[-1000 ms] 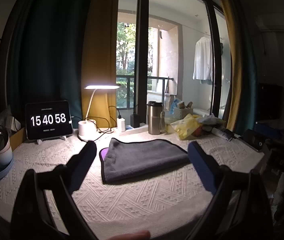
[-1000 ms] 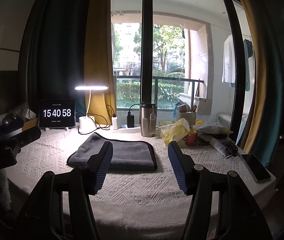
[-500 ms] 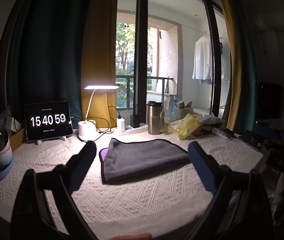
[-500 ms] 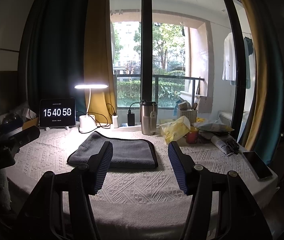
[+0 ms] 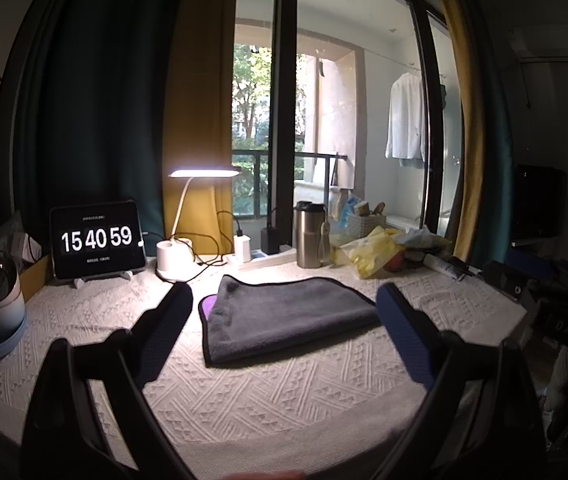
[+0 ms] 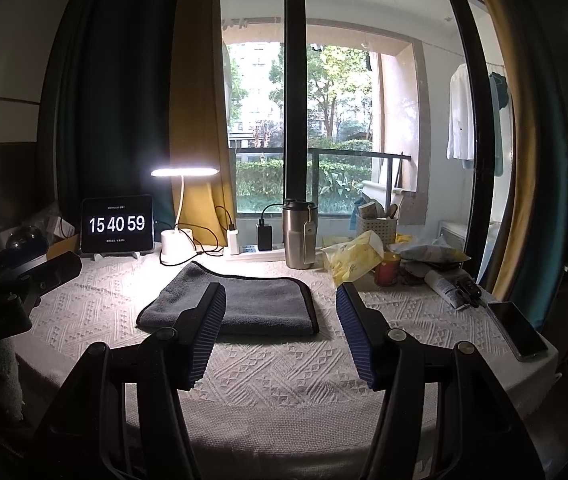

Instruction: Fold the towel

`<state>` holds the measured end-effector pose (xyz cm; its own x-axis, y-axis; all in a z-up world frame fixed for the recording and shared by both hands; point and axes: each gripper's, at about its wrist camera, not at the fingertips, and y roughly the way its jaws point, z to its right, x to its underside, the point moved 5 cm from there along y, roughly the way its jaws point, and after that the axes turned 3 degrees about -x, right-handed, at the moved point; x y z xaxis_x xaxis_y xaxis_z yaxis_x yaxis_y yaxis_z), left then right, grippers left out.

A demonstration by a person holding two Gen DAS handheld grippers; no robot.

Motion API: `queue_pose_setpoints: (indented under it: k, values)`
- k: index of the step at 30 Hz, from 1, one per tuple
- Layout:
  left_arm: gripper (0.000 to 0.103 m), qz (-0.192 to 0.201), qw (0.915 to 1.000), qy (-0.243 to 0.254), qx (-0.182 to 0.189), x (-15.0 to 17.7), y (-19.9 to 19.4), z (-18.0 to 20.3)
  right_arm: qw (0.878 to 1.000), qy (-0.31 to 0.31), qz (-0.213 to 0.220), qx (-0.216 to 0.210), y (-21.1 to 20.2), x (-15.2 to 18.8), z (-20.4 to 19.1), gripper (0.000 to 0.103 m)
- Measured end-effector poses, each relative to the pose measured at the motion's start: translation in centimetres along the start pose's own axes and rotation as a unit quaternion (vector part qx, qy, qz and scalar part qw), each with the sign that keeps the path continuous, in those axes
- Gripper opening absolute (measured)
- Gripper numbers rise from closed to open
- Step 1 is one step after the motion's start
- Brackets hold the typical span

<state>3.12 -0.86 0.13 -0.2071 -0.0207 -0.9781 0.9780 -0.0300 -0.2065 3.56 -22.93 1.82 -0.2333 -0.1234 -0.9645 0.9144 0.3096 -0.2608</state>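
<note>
Across the left wrist view, almost nothing differs from a second ago: only the clock (image 5: 97, 239) has ticked on, to 15 40 59. The left tool (image 5: 284, 312) hangs above the near edge of the table (image 5: 284, 392), its jaws wide and empty, just as before. Between its fingers, farther in, the grey towel (image 5: 288, 312) lies flat, already doubled over, with a purple underside peeking out at its far left corner. It has not shifted.

From the right wrist view, the right tool (image 6: 282, 310) is likewise unmoved, jaws wide apart, holding nothing. The towel (image 6: 244, 304) sits in the middle of the table (image 6: 284, 368), near the lamp (image 6: 182, 216) and steel tumbler (image 6: 299, 236) behind it, its left finger overlapping the cloth in the picture without clearly touching it.

Such stillness suggests a pause: either the fold is finished, or another fold has yet to begin.
</note>
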Motion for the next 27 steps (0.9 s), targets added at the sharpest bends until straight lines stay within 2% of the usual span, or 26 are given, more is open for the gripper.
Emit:
queue_pose_setpoints:
  k: [27]
  values:
    - [0.094,-0.004,1.0000,0.000,0.000,0.11,0.15,-0.02,1.000,0.001,-0.002,-0.002,0.06,0.23,0.00,0.061]
